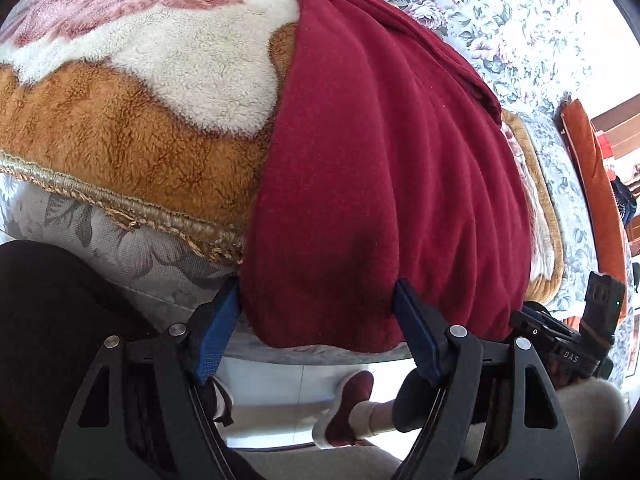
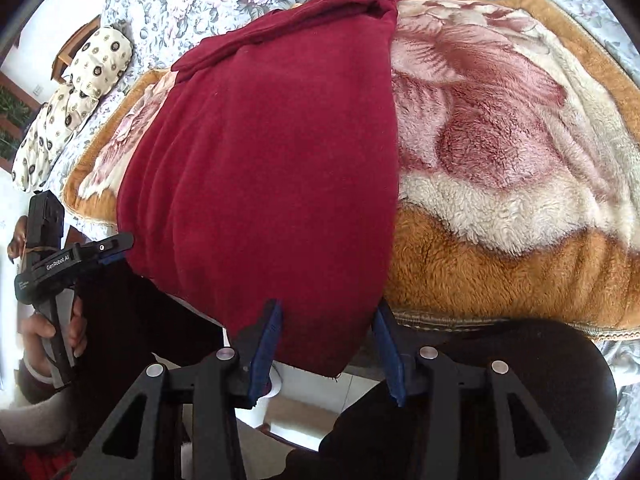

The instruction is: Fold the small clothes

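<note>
A dark red garment (image 1: 384, 184) lies lengthwise on a plush brown, white and pink blanket (image 1: 132, 120), its near hem hanging over the bed's edge. My left gripper (image 1: 316, 328) is open, its blue pads either side of the hem's left part. In the right wrist view the garment (image 2: 272, 168) fills the middle. My right gripper (image 2: 328, 344) is open, its pads astride the hem's right corner. The left gripper also shows in the right wrist view (image 2: 116, 250), at the hem's left corner.
The blanket (image 2: 520, 184) lies on a floral bedsheet (image 1: 500, 12). A spotted cream pillow (image 2: 68, 100) lies at the far left of the bed. The person's legs and a slippered foot (image 1: 348, 412) stand at the bed's edge over a tiled floor.
</note>
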The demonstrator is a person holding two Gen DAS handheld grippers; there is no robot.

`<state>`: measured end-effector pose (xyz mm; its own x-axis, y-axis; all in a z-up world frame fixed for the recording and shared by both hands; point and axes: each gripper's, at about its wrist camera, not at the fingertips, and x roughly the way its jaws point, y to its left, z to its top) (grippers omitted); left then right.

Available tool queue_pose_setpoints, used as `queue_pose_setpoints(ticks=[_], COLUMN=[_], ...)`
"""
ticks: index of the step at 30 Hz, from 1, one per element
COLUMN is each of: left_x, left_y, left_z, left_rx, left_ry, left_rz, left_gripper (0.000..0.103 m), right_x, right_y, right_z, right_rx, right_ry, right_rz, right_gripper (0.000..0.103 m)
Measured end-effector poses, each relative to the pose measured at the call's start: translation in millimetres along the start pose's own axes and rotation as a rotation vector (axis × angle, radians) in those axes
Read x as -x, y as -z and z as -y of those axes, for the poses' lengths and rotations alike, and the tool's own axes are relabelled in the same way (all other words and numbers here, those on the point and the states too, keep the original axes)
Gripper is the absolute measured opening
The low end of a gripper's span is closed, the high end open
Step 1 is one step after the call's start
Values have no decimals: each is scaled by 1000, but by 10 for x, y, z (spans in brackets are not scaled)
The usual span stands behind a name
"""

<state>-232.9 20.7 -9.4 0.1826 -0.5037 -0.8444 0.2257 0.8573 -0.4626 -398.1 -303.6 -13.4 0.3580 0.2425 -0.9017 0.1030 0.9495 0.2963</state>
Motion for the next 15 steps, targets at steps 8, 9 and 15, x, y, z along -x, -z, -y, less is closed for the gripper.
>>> queue_pose_setpoints(ticks=[8,9,15], left_x=[-79,-86,-108], left_y=[34,41,51], left_z=[142,146,148], left_rx=[-65,-70,-69], left_ry=[-63,-69,-75], left_rz=[11,11,17], left_gripper=[82,82,82], right_x=[-52,-48,-65], right_y=[-31,-33,-15], right_z=[-44,-33,-75], right_rx=[-5,-2,-3], right_ry=[-9,-7,12], right_rz=[-2,-3,12], right_gripper=[47,48,48])
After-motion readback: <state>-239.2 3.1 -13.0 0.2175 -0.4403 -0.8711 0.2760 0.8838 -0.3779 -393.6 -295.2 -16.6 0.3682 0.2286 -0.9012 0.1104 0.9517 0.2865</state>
